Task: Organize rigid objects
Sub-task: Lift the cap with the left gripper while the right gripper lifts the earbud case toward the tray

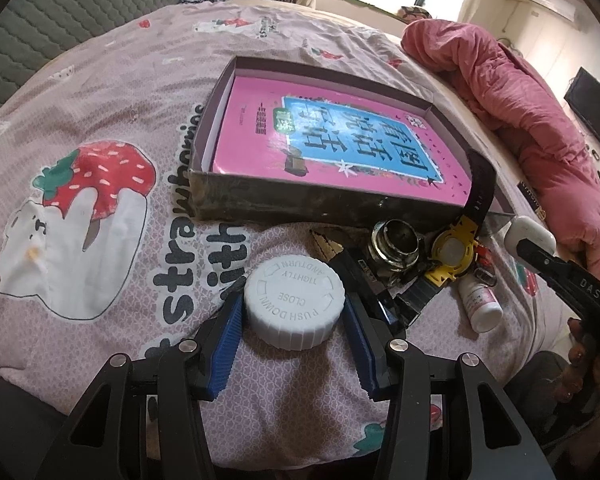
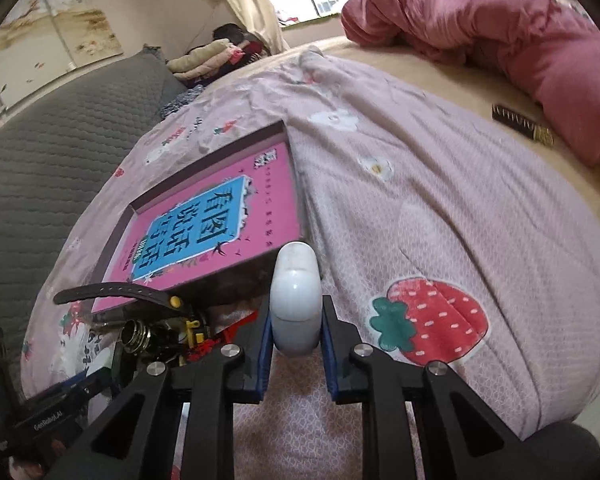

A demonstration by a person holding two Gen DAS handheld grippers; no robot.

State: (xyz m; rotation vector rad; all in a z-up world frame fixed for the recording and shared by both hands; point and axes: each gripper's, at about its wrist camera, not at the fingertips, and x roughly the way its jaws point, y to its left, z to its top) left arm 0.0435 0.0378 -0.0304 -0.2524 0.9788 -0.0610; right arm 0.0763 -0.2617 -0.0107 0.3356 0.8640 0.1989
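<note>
Left gripper (image 1: 294, 320): closed on the ribbed white cap (image 1: 294, 306) of a bottle, blue pads against both sides, low over the bed (image 1: 100, 92).

Right gripper (image 2: 296, 320): clamped on a small white case (image 2: 296, 300), smooth and rounded, held clear of the bedspread just beside the box's near corner.

Loose pile, just past the cap at the box's near wall: yellow watch (image 1: 454, 250) with its black strap lying over the box edge; round metal piece (image 1: 396, 246); small white bottle (image 1: 480, 300) on its side; some dark flat items, too jumbled to name.

Box (image 1: 320, 204): shallow, open, dark-walled, on the strawberry-print bedspread. Holds one pink book (image 1: 340, 136), lying flat and filling most of the floor.

Far side: pink quilt (image 2: 500, 32) bunched at the bed edge; a dark strip-like item (image 2: 520, 122) near it, well apart from the rest.

Status, judged: early. One book boxed; two items in hand; the pile and the far strip left to gather.
</note>
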